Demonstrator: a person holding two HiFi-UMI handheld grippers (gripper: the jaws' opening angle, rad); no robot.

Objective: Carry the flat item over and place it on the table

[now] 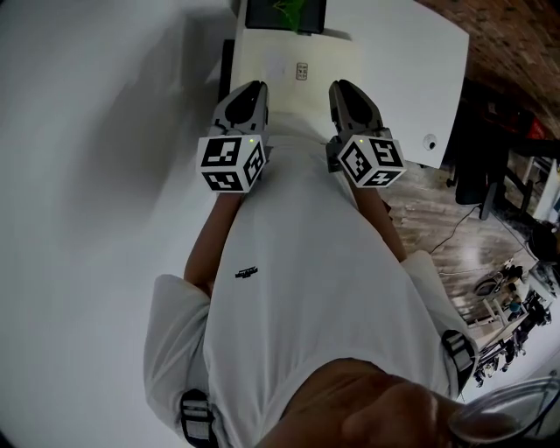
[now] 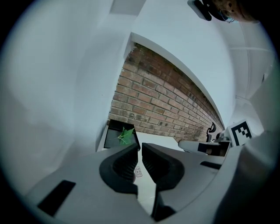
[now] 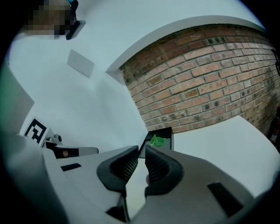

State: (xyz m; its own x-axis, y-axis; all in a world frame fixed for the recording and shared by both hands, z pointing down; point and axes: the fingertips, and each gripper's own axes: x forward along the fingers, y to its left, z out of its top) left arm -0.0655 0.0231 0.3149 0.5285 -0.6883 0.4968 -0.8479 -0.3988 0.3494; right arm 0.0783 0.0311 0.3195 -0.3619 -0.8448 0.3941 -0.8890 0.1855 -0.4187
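Observation:
A pale cream flat panel (image 1: 297, 52) with a small label (image 1: 302, 72) lies flat in front of me, level with the white table (image 1: 411, 61). I cannot tell whether it rests on the table. My left gripper (image 1: 254, 85) sits over its left edge and my right gripper (image 1: 343, 85) over its right edge. In the left gripper view the left gripper's (image 2: 141, 148) jaws stand together with only a thin slit, through which the label (image 2: 138, 172) shows. The right gripper's (image 3: 141, 151) jaws are likewise almost together. Nothing shows between either pair of pads.
A dark screen with a green leaf picture (image 1: 284, 13) stands at the panel's far end. A white wall (image 1: 87, 175) runs along the left and a brick wall (image 3: 205, 74) rises behind. At the right, wooden floor (image 1: 455, 236) carries cables and dark furniture. A small round object (image 1: 430, 142) sits near the table's right edge.

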